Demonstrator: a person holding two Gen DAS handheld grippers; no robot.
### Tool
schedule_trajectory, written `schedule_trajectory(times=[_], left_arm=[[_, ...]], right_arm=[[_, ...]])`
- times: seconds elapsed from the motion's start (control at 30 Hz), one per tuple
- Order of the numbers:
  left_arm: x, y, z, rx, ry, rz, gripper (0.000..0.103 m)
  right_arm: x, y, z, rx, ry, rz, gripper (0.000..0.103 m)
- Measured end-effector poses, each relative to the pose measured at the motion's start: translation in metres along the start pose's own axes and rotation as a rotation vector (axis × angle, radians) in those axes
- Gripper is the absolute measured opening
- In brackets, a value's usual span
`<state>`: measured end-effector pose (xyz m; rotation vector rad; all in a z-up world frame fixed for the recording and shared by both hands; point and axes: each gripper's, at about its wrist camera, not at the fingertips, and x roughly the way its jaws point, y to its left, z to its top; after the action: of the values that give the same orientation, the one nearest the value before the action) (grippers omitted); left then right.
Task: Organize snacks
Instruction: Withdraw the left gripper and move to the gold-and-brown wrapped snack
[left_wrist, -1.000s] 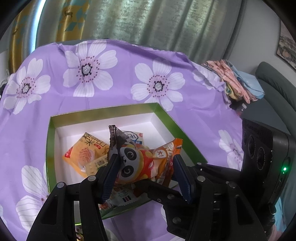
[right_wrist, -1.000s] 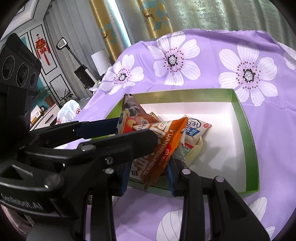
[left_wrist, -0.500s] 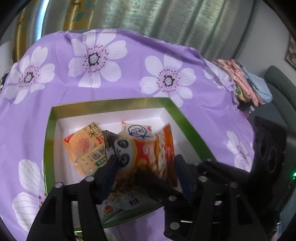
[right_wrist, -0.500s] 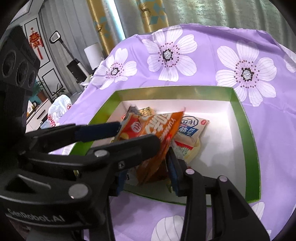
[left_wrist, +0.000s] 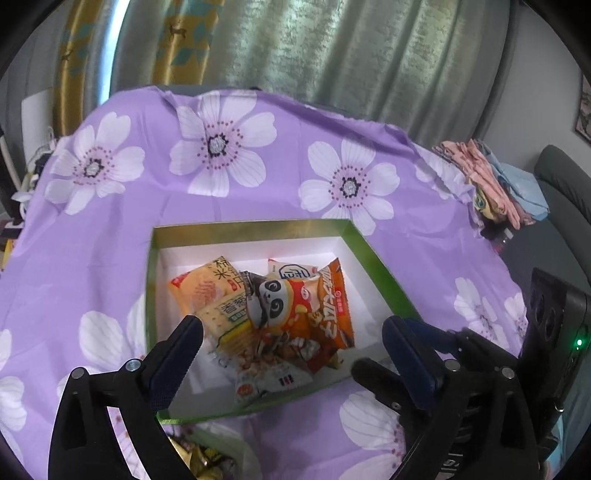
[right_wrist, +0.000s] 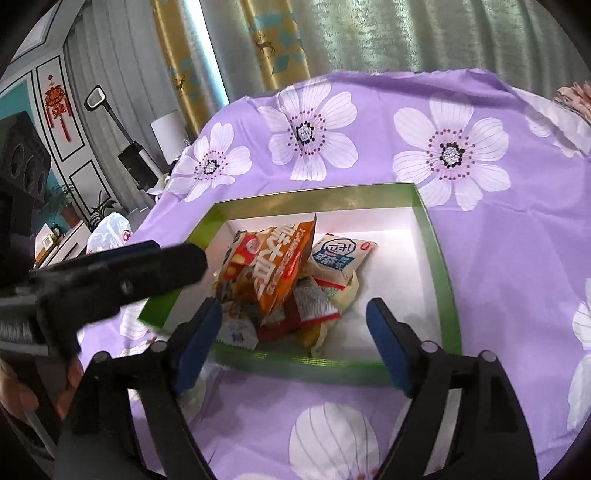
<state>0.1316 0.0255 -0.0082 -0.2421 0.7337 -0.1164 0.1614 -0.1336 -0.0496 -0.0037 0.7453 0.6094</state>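
A green box (left_wrist: 373, 258) with a white inside sits on the purple flowered cloth and holds a pile of snack packets. On top of the pile lies the orange panda packet (left_wrist: 291, 306), which also appears in the right wrist view as an orange packet (right_wrist: 280, 266). My left gripper (left_wrist: 291, 325) hovers over the box's near side. Its jaws are opening and its pads touch nothing. My right gripper (right_wrist: 292, 306) hangs beside it, jaws also opening, with the pile lying beyond its pads and untouched. The left gripper's finger (right_wrist: 147, 266) crosses the right wrist view.
The flowered cloth (left_wrist: 258, 184) covers the whole table. Folded clothes (left_wrist: 491, 181) lie at its far right edge, by a grey sofa (left_wrist: 561, 192). More wrappers (left_wrist: 199, 454) show at the near edge. A white plastic bag (right_wrist: 110, 232) sits past the left edge.
Both grippers were shut on the orange panda packet. Their jaws have spread wide, the packet has dropped onto the pile in the box, and both have drawn back and up a little.
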Motion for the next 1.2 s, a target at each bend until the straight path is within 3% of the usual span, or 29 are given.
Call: schedule_trajectory(times=[0.33, 0.7, 1.2], left_arm=[[-0.051, -0.024, -0.027, 0.072, -0.056, 0.042, 0.098], [-0.095, -0.034, -0.060, 0.080, -0.083, 0.061, 0.098], [-0.114, -0.017, -0.098, 0.022, -0.046, 0.086, 0.098]], right_arm=[[-0.051, 0.022, -0.027, -0.015, -0.020, 0.038, 0.085], [-0.091, 0.049, -0.052, -0.058, -0.026, 0.065, 0.085], [-0.101, 0.073, -0.075, -0.103, 0.015, 0.084, 0.085]])
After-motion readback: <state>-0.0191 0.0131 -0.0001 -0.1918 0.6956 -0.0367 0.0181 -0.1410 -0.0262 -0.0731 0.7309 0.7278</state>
